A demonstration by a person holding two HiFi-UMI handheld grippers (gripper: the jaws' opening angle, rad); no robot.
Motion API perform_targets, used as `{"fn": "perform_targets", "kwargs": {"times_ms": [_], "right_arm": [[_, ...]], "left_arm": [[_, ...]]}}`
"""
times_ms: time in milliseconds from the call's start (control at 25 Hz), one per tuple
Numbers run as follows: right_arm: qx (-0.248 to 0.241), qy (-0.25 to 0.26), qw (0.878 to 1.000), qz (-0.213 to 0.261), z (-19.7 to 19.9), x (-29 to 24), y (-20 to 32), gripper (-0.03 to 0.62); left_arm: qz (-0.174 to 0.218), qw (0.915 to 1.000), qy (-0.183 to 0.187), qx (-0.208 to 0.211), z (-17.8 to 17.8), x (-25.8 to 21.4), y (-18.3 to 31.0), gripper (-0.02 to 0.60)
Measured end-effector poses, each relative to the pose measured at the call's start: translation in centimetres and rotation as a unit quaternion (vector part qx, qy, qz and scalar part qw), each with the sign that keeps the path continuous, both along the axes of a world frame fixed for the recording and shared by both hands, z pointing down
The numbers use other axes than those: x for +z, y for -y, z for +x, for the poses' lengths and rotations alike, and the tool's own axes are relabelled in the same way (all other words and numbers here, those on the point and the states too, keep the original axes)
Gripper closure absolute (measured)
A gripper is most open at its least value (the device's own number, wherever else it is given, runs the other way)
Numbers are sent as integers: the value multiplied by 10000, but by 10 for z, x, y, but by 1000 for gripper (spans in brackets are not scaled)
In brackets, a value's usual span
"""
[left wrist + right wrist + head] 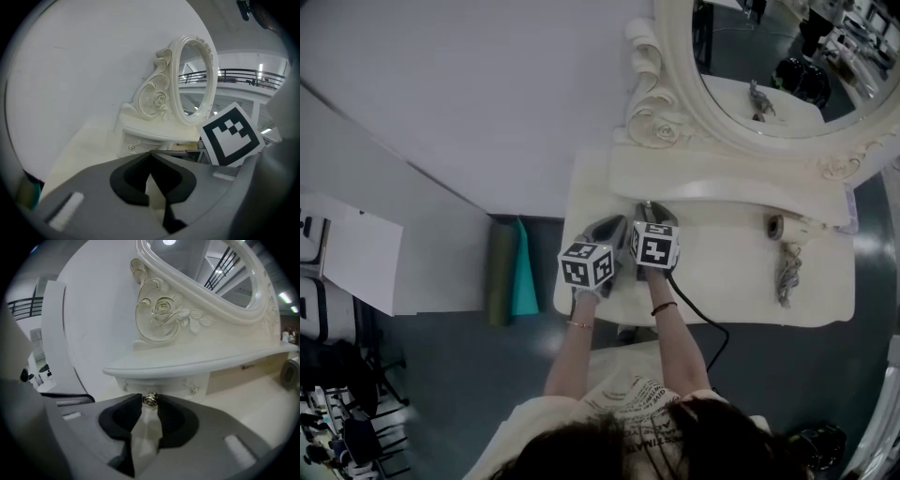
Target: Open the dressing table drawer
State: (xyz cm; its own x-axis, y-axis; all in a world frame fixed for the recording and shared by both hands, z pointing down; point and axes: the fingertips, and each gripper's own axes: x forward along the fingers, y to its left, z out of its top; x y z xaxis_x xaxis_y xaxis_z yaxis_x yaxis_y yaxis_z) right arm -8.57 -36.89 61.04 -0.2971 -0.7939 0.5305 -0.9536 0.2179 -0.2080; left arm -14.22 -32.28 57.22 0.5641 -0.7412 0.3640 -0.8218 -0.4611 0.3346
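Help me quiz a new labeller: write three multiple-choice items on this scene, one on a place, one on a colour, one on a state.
1. Where is the small rose-shaped metal knob?
A. on the floor
B. between the right gripper's jaw tips
C. on the mirror glass
2. What colour is the carved dressing table with the oval mirror?
A. black
B. red
C. cream white
3. How do the left gripper's jaws stand?
A. tips together, nothing between
B. wide apart
C. clamped on a cable
Key: B, seen in the right gripper view; C, its pale top in the head view; A, the tips meet in the left gripper view.
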Motion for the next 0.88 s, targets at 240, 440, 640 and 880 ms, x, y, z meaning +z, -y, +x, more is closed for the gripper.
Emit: {"fn": "perform_targets", "kwargs": {"times_ms": [240, 440, 640, 880], "right_arm": [[138, -40, 9999, -47, 2, 0, 0, 493], [136, -22, 9999, -87, 2, -1, 0, 494], [124, 12, 9999, -100, 1, -1, -4, 494], [63, 43, 9999, -80, 1, 0, -11, 494]], "left_arm": [[-13, 10000, 21, 30, -3, 1, -1, 580], [-19, 10000, 29, 68, -2, 1, -3, 580], [-9, 9999, 23, 104, -1, 1, -7, 580], [-4, 9999, 29, 149, 1, 1, -13, 580]]}}
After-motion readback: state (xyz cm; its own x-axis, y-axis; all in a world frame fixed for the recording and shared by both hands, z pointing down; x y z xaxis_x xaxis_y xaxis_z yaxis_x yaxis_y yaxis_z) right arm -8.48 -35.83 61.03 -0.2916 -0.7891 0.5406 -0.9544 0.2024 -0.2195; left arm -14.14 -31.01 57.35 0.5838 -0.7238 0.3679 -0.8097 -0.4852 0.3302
